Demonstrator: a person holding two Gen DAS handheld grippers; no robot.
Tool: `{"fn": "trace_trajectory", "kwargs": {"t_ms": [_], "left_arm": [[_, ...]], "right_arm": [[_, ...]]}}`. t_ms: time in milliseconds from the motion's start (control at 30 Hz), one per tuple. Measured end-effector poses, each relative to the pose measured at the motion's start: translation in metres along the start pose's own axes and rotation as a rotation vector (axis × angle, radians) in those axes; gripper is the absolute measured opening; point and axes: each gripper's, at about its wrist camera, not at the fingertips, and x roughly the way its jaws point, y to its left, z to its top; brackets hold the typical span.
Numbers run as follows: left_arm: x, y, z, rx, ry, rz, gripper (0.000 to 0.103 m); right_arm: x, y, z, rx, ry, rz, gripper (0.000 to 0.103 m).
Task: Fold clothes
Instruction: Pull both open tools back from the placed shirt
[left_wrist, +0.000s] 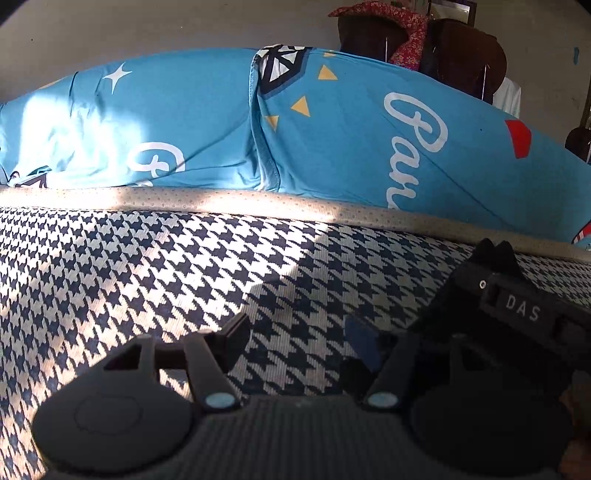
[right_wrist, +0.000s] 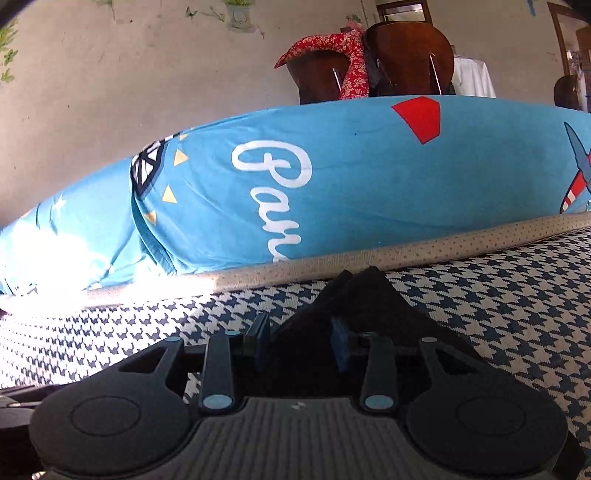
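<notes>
Right up close you get the black two-finger left gripper (left_wrist: 295, 343), jaws spread wide with nothing between them, sitting low over a navy-and-white houndstooth woven cloth (left_wrist: 129, 273) that covers the surface. Over on its right side, the black right gripper (left_wrist: 493, 249) pokes in with "DAS" printed on its body.

From its own camera that right gripper (right_wrist: 354, 275) has its tips pinched together into a point. They sit right at the beige dotted hem band (right_wrist: 406, 247) along the houndstooth cloth's far edge, but I honestly can't tell if any fabric is caught in there.

Just past the hem lies the bright blue printed garment (right_wrist: 369, 177) with white script lettering, yellow triangles and a red patch, bunched into a long mound just ahead of both grippers. Behind it there's a dark brown wooden chair (right_wrist: 406, 55) with a red floral cloth (right_wrist: 332, 48) draped over it
</notes>
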Motion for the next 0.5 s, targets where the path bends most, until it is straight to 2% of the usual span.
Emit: {"fn": "trace_trajectory", "kwargs": {"t_ms": [167, 333, 500], "left_arm": [[-0.014, -0.004, 0.002, -0.002, 0.0, -0.079, 0.062], [-0.024, -0.017, -0.011, 0.061, -0.01, -0.106, 0.063], [-0.021, -0.023, -0.023, 0.111, 0.019, -0.116, 0.064]], "right_arm": [[-0.027, -0.002, 0.009, -0.018, -0.019, -0.021, 0.038], [-0.054, -0.007, -0.001, -0.007, 0.034, -0.04, 0.038], [-0.083, -0.011, -0.016, 0.018, 0.102, -0.051, 0.038]]}}
